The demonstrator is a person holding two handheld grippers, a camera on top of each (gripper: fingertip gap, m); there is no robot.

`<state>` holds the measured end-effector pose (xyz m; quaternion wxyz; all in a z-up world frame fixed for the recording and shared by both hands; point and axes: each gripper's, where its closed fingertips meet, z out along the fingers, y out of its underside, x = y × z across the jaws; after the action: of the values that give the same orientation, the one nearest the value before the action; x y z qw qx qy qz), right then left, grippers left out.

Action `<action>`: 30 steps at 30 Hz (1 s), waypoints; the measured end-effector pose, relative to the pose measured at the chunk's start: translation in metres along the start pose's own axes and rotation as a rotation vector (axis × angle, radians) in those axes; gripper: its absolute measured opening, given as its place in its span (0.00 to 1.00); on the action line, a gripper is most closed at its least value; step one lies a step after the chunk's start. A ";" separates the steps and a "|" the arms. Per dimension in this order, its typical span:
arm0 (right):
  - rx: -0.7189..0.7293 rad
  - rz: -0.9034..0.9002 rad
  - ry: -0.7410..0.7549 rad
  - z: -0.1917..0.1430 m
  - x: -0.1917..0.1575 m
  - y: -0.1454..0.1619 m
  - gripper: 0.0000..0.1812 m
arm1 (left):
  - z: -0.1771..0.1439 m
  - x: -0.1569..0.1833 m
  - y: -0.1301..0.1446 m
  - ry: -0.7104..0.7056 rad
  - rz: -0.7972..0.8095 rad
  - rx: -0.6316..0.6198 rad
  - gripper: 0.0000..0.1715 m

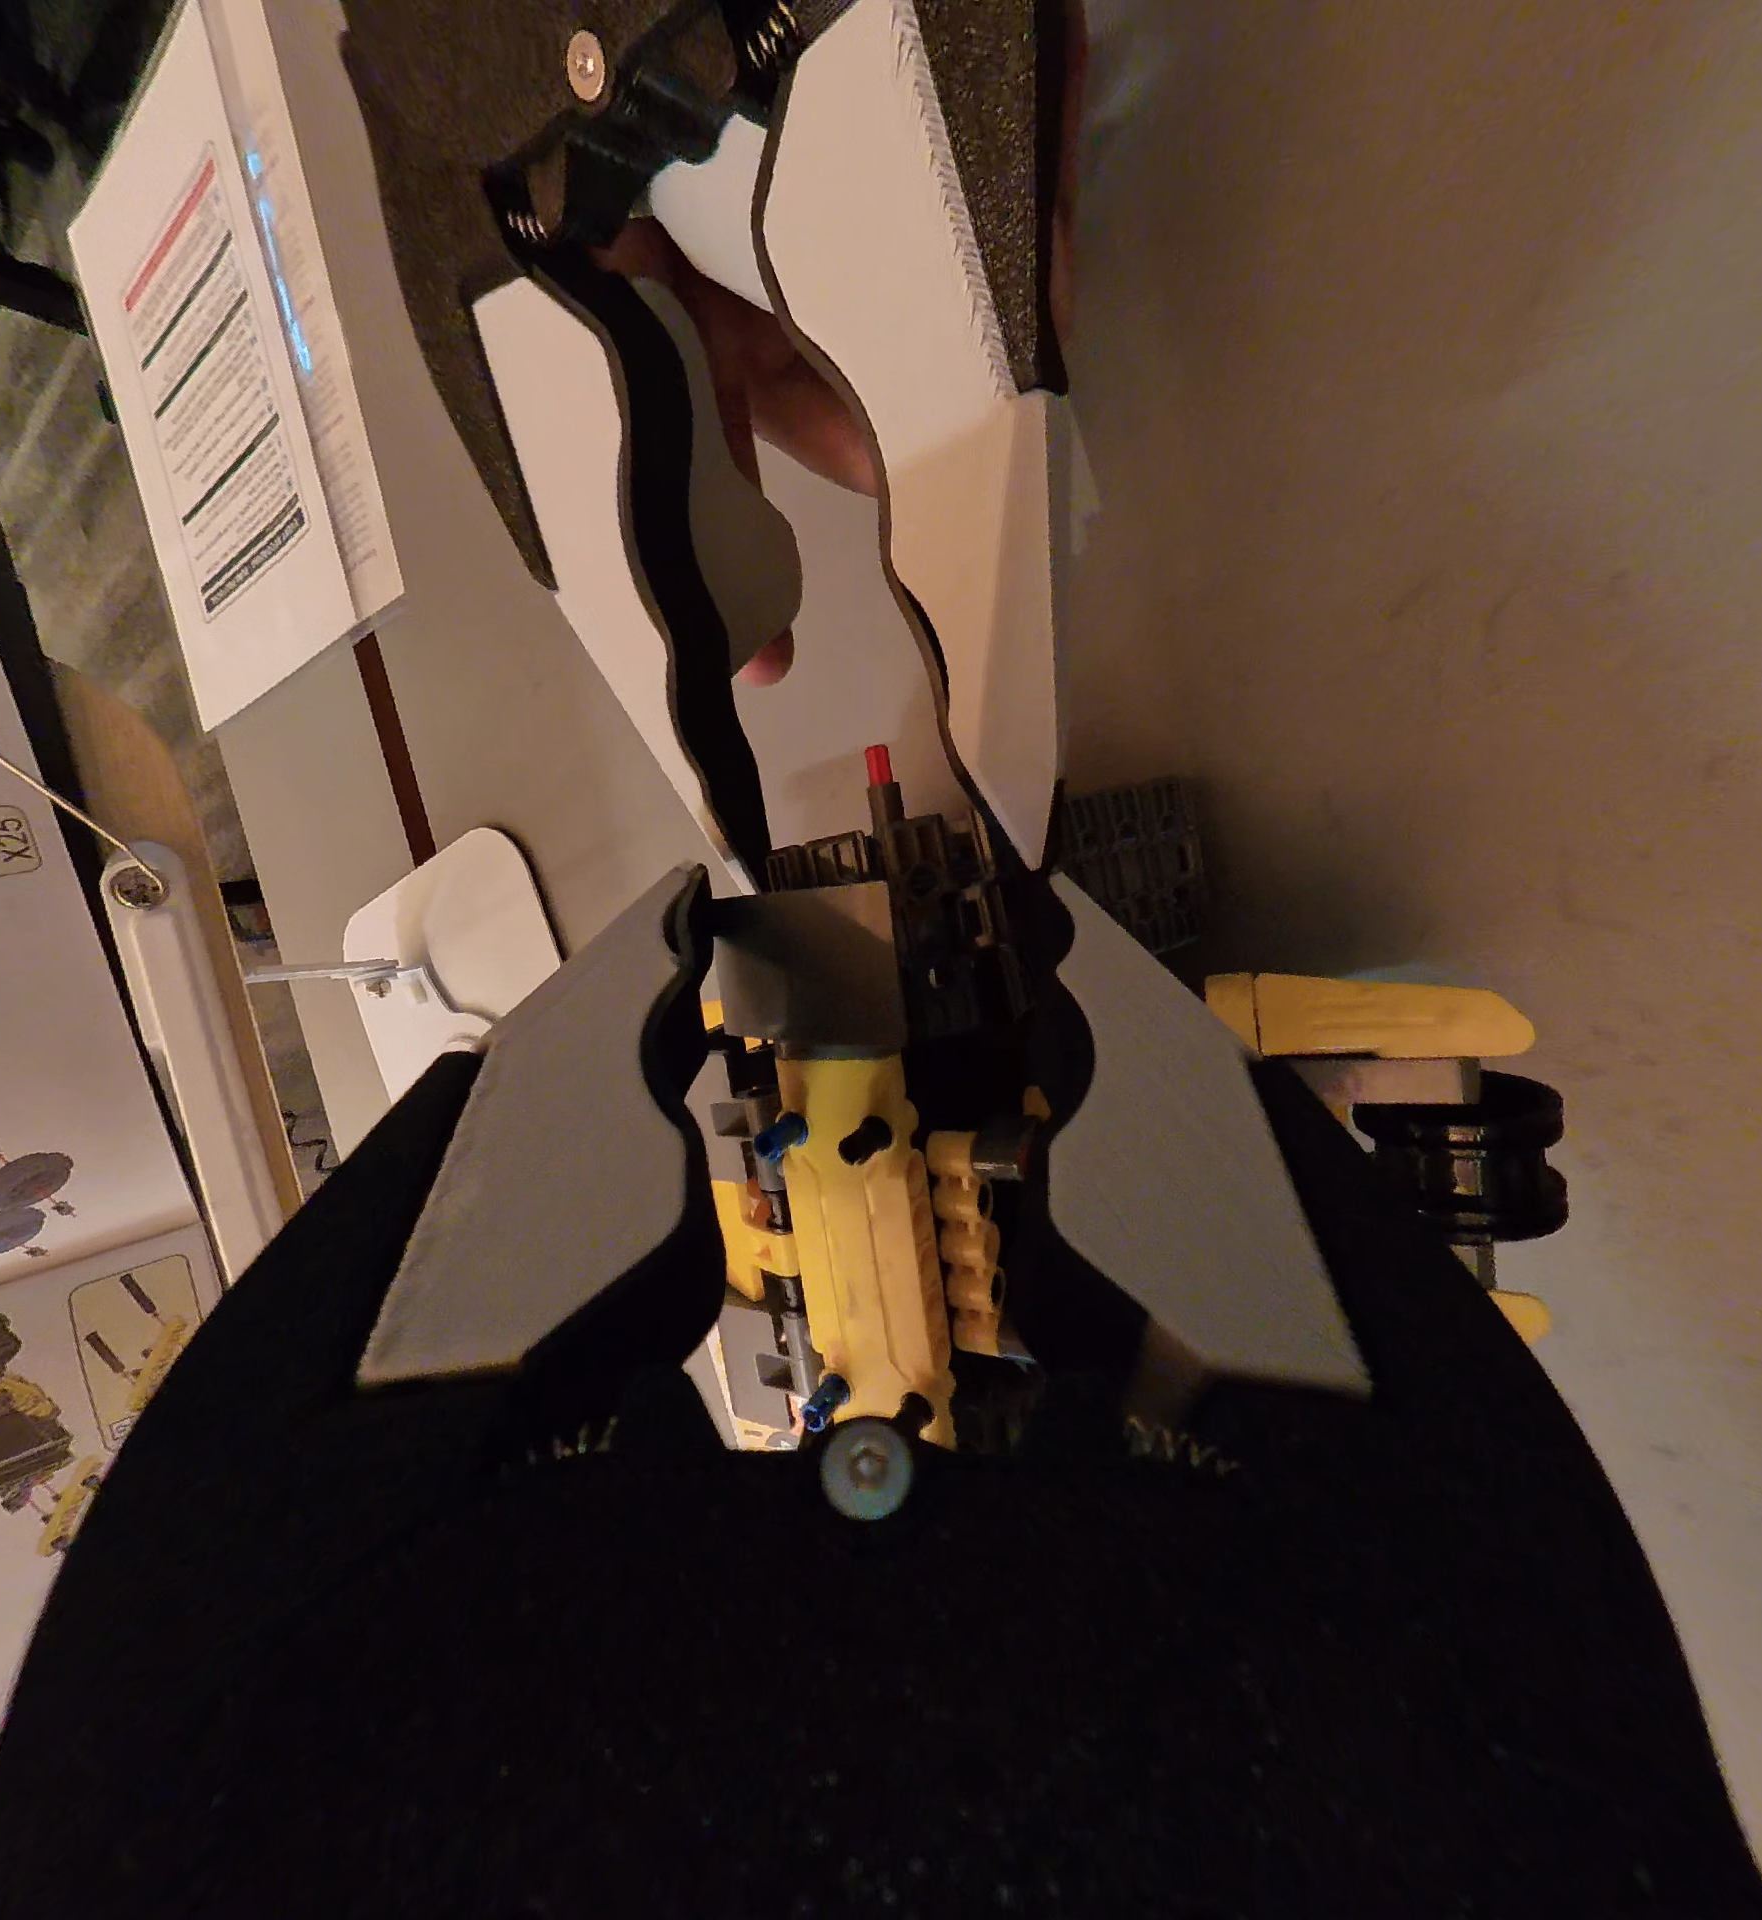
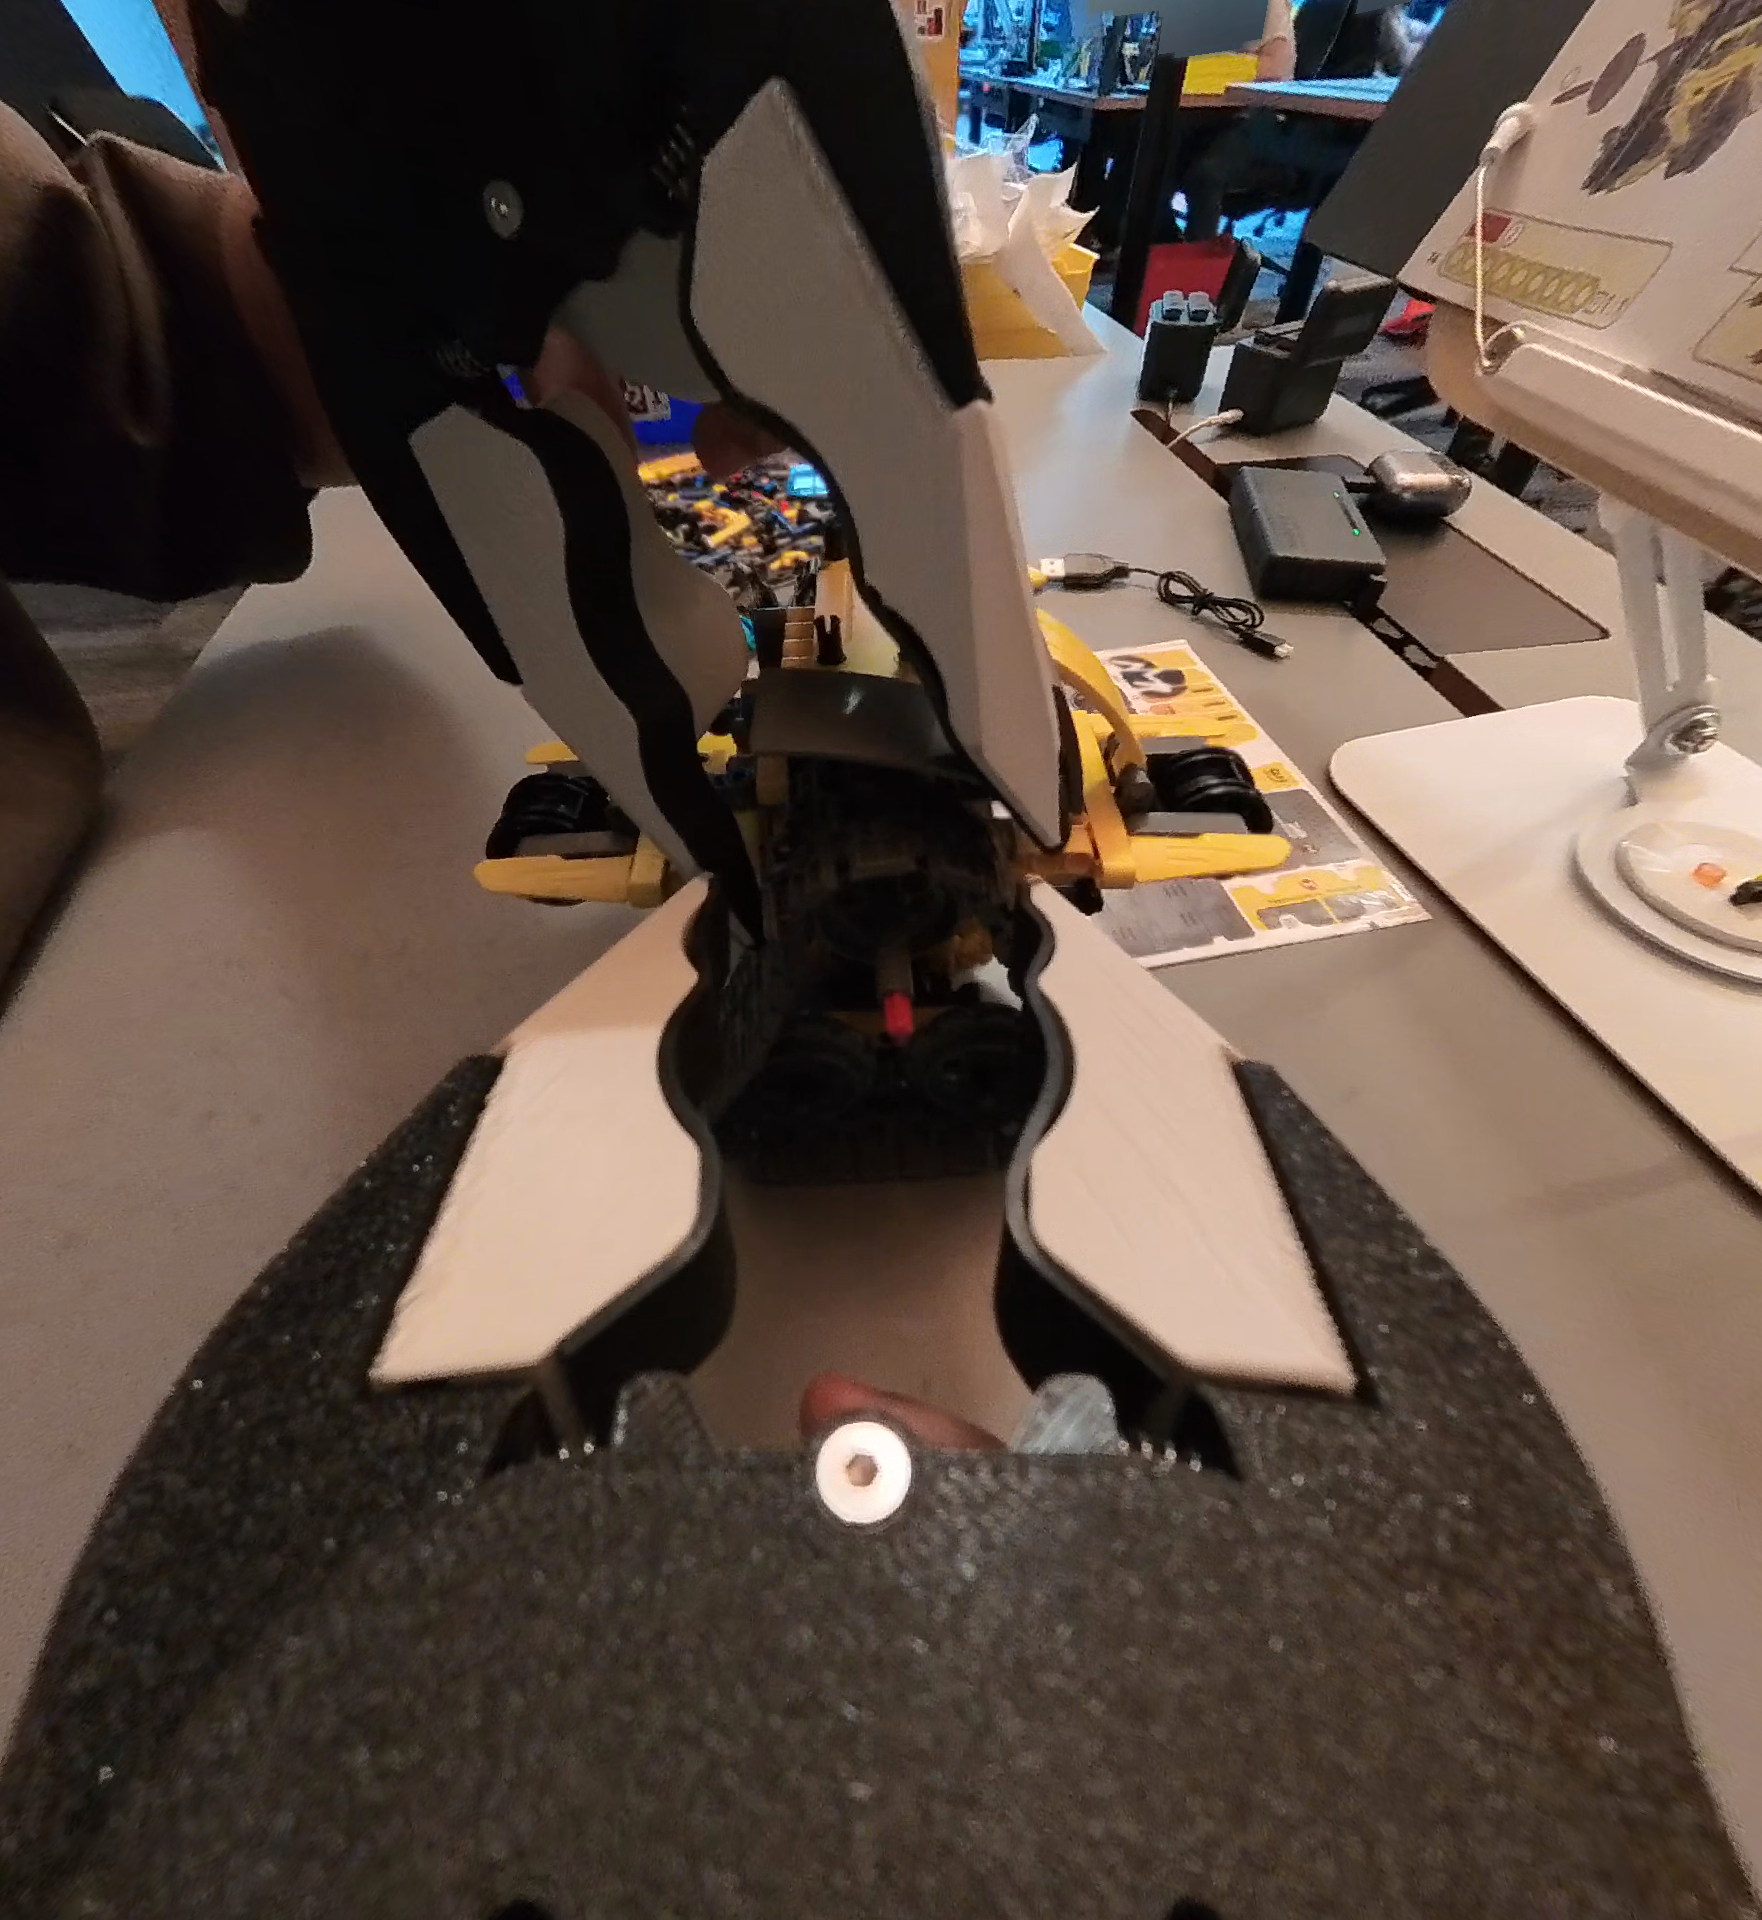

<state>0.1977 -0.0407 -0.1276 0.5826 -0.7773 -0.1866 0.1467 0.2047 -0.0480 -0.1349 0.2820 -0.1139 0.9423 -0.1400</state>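
Note:
A yellow and black brick-built vehicle model (image 1: 856, 1195) with black wheels (image 1: 1479, 1153) stands on the grey table (image 2: 233, 935). My left gripper (image 1: 872, 914) is shut on the model's body from above, grey fingers on either side. A red pin (image 1: 878, 766) sticks out of the model's dark end. My right gripper (image 2: 872, 904) is shut on that dark end of the model (image 2: 887, 862), with the red pin (image 2: 898, 1013) between its fingers. In each view the other gripper reaches in from the top, and the fingertips of both nearly touch.
A building booklet (image 2: 1687, 260) rests on a white stand (image 2: 1542, 935) at the right. A printed sheet (image 2: 1261, 904) lies under the model. A pile of loose bricks (image 2: 742, 509), black boxes (image 2: 1303, 530) and a cable (image 2: 1199, 603) lie behind. A brown sleeve (image 2: 77, 364) is at the left. My two grippers' fingertips are within a few centimetres of each other.

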 end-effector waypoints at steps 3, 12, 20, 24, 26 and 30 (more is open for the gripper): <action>0.020 0.013 0.016 0.000 0.004 -0.002 0.25 | 0.000 0.000 0.000 -0.002 0.001 0.008 0.34; -0.063 -0.100 0.058 0.005 0.001 0.001 0.27 | 0.000 0.002 0.000 -0.013 0.026 -0.004 0.34; -0.071 -0.121 0.068 0.005 0.000 0.000 0.26 | 0.000 0.003 -0.001 -0.010 0.020 0.004 0.33; -0.070 -0.113 0.073 0.005 0.000 0.000 0.25 | 0.000 0.004 -0.001 0.000 0.008 0.014 0.32; -0.072 -0.106 0.076 0.005 0.000 0.000 0.25 | 0.000 0.004 -0.001 0.004 0.003 0.018 0.32; -0.082 -0.095 0.080 0.005 0.000 0.000 0.25 | 0.000 0.005 -0.002 0.009 -0.009 0.026 0.32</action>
<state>0.1954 -0.0368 -0.1294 0.5636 -0.7960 -0.2057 0.0801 0.2007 -0.0512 -0.1365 0.2787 -0.1136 0.9411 -0.1541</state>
